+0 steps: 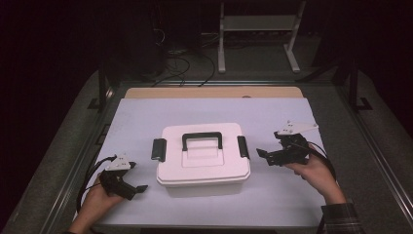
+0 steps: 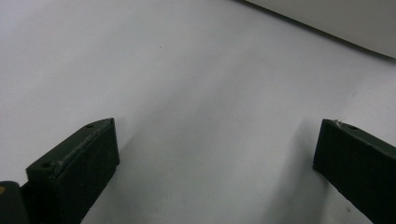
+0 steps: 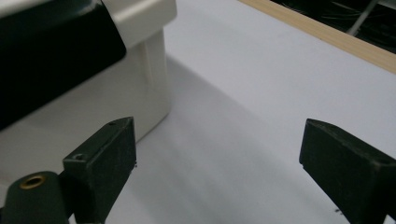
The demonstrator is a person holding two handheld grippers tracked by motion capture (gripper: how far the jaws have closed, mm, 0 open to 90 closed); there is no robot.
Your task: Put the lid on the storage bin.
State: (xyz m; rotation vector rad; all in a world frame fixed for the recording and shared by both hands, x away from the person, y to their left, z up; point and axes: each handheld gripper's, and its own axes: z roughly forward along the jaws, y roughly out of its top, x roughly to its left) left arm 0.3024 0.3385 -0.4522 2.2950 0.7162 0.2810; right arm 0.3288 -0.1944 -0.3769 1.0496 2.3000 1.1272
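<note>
Both grippers, left [image 1: 139,188] and right [image 1: 261,155], gape empty beside the centre-frame box [image 1: 203,158], seemingly approaching; next, each must reach a side latch [image 1: 243,146].

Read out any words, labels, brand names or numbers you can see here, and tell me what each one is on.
There is no text to read: the white box, its black handle, both latches, the left gripper, the right gripper and the table cover show no legible markings.

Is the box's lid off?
No, the white lid sits closed on the box, with its black handle on top.
</note>
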